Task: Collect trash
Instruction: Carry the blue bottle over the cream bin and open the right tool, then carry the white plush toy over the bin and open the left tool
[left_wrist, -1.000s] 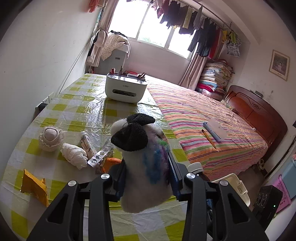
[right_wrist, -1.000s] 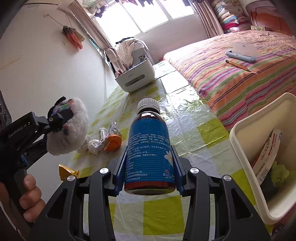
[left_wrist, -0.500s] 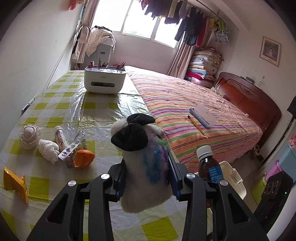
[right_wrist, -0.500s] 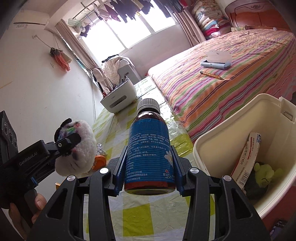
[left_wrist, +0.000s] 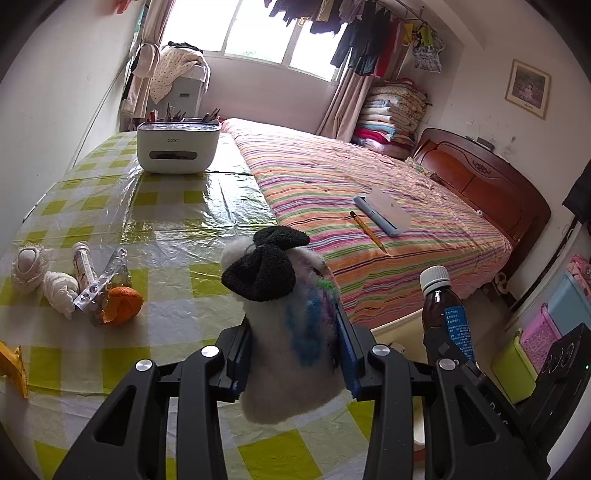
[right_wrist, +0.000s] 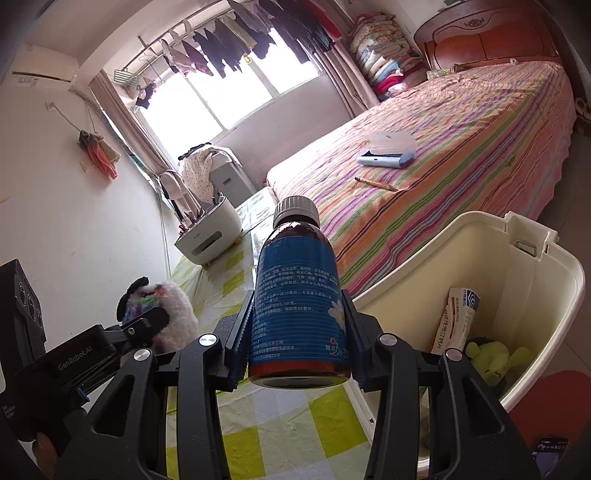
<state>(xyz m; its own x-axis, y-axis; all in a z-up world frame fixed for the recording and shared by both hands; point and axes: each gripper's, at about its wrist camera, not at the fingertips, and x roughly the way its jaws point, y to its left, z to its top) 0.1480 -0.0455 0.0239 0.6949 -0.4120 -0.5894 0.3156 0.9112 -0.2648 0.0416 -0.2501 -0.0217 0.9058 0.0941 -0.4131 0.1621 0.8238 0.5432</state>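
Note:
My left gripper (left_wrist: 291, 354) is shut on a white fluffy plush toy (left_wrist: 284, 332) with a black bow, held above the table's near edge. The right gripper (right_wrist: 297, 339) is shut on a brown medicine bottle (right_wrist: 295, 302) with a blue label and grey cap, upright, just left of a cream bin (right_wrist: 424, 280). The bin holds a medicine box (right_wrist: 456, 317) and a green plush (right_wrist: 495, 356). In the left wrist view the bottle (left_wrist: 445, 314) shows at lower right. On the table lie an orange peel (left_wrist: 122, 304), a blister pack (left_wrist: 101, 284), a tube (left_wrist: 84, 260) and crumpled tissue (left_wrist: 59, 291).
A checked yellow tablecloth (left_wrist: 166, 206) covers the table, with a white tissue box organiser (left_wrist: 177, 147) at its far end. A striped bed (left_wrist: 369, 206) runs along the right side. A yellow wrapper (left_wrist: 13, 363) and a lacy ball (left_wrist: 27, 262) lie at left.
Both grippers have swung to the right, away from the table's litter. The bin has come much closer in the right wrist view, and the bottle has entered the left wrist view.

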